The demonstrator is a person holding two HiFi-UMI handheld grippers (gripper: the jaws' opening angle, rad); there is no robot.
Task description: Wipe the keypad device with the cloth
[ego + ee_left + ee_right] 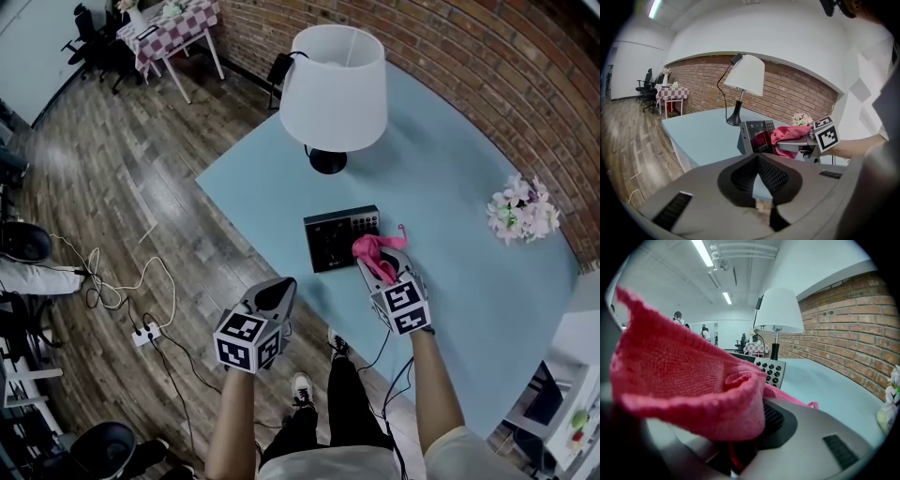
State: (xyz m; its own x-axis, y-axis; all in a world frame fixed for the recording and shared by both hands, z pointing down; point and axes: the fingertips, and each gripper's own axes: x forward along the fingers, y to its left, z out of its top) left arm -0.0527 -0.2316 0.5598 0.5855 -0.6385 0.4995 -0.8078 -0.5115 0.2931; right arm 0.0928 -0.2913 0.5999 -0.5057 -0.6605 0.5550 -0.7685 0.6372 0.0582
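Note:
The keypad device (342, 238) is a dark box with a screen and a button pad, standing on the light blue table (450, 178) near its front edge. A pink cloth (376, 251) is bunched in my right gripper (381, 259), whose jaws are shut on it; the cloth rests against the device's right end by the buttons (772, 371). In the right gripper view the cloth (684, 380) fills most of the picture. My left gripper (274, 296) hangs off the table's front edge, left of the device (757, 136), jaws shut and holding nothing.
A white-shaded lamp (334, 89) on a black base stands behind the device. A bunch of pale flowers (521, 210) lies at the table's right. Cables and a power strip (145, 333) lie on the wooden floor at the left. The person's legs and shoes (302, 386) are below.

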